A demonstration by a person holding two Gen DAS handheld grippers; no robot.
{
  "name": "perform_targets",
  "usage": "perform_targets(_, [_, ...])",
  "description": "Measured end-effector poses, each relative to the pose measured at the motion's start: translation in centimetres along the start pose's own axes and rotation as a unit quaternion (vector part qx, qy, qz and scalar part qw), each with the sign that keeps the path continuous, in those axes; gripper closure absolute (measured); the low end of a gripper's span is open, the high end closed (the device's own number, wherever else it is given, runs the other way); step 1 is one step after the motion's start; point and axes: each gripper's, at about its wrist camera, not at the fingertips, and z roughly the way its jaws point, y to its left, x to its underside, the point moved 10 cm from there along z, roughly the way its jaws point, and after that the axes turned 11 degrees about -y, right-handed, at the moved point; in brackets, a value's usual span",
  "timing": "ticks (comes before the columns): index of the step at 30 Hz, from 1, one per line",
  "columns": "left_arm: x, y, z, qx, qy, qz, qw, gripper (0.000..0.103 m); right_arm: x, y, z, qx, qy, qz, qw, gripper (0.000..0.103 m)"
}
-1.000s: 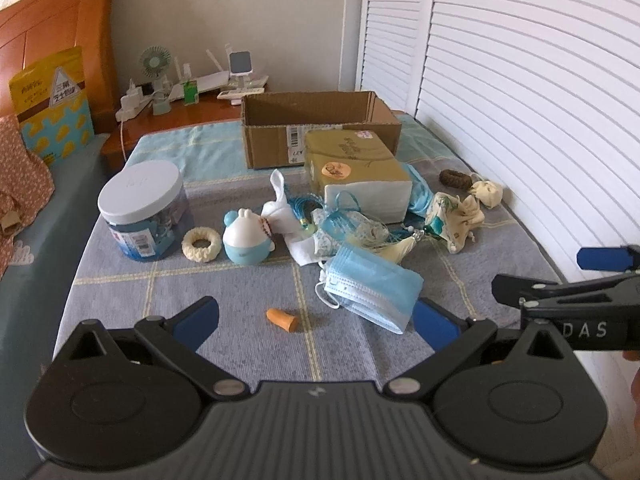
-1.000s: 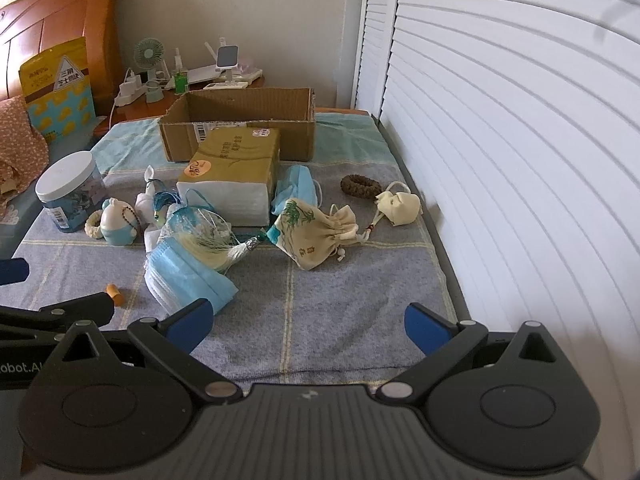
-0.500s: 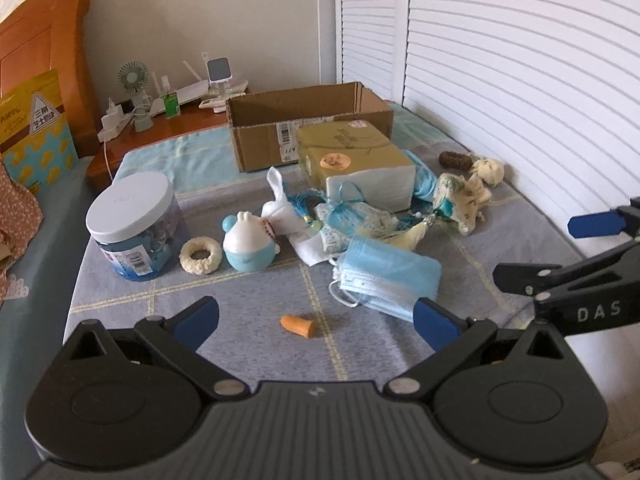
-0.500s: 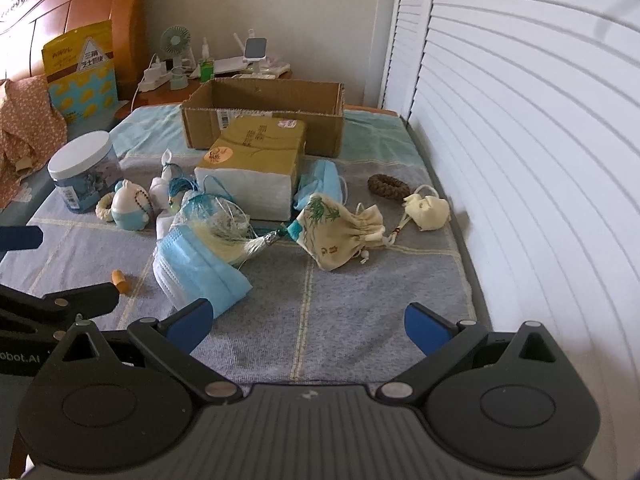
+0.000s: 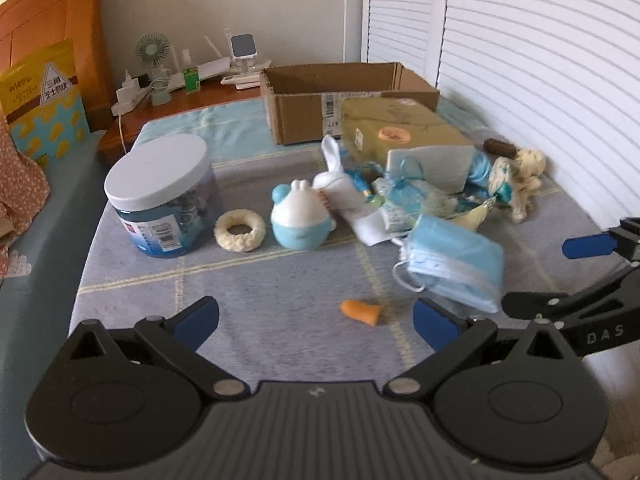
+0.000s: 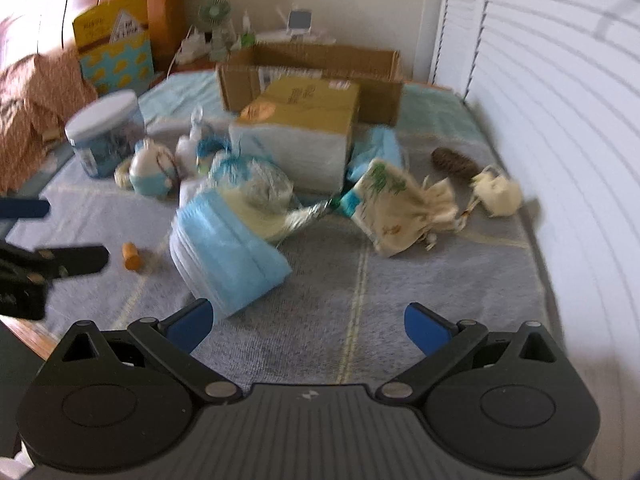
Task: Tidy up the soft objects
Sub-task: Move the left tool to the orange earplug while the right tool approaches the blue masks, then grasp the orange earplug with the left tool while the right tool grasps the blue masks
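Since a second ago both grippers have drawn closer to the clutter, the objects now larger in each view. The left gripper (image 5: 316,318) and right gripper (image 6: 308,324) both stand wide open, holding nothing. The stack of blue face masks (image 6: 226,250) lies at the centre of the right wrist view, just above the right gripper's left finger; the open cardboard box (image 5: 344,96) sits at upper centre behind the pile. A clean pick probably means centring on the stack and pinching through all its layers, so that none peel off.

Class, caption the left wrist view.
Open left tongs hover over bedspread clutter: face masks, orange earplug, white-lidded jar.
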Motion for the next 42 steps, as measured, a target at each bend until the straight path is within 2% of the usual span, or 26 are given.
perform_targets(9, [1.1, 0.3, 1.4, 0.043, 0.013, 0.041, 0.9982, 0.004, 0.5, 2.2, 2.4, -0.035, 0.016, -0.039, 0.998, 0.000])
perform_targets(11, [1.3, 0.0, 1.6, 0.057, 0.013, 0.054, 0.9969, 0.008, 0.5, 2.5, 2.5, -0.038, 0.010, -0.051, 0.998, 0.000])
perform_targets(16, [1.6, -1.4, 2.2, 0.101, 0.019, 0.078, 0.9916, 0.035, 0.5, 2.4, 2.5, -0.052, -0.002, -0.062, 0.997, 0.000])
perform_targets(19, [1.5, -2.3, 2.5, 0.119, 0.018, 0.091, 0.9886, 0.043, 0.6, 2.4, 2.4, -0.056, -0.013, -0.064, 0.996, 0.000])
perform_targets(23, [1.2, -2.9, 3.0, 0.134, 0.013, 0.099, 0.9860, 0.046, 0.7, 2.3, 2.3, -0.056, -0.019, -0.063, 0.996, 0.000])
perform_targets(28, [1.1, -3.3, 3.0, 0.158, 0.015, 0.095, 0.9829, 0.066, 0.7, 2.3, 2.3, -0.062, -0.029, -0.065, 0.996, 0.000])
perform_targets(33, [1.1, -3.4, 2.8, 0.163, 0.016, 0.092, 0.9823, 0.075, 0.8, 2.4, 2.1, -0.069, -0.033, -0.069, 0.995, 0.000])
perform_targets(42, [1.2, -2.5, 2.7, 0.156, 0.018, 0.083, 0.9841, 0.075, 0.6, 4.3, 2.4, -0.106, -0.048, -0.093, 0.989, 0.000])
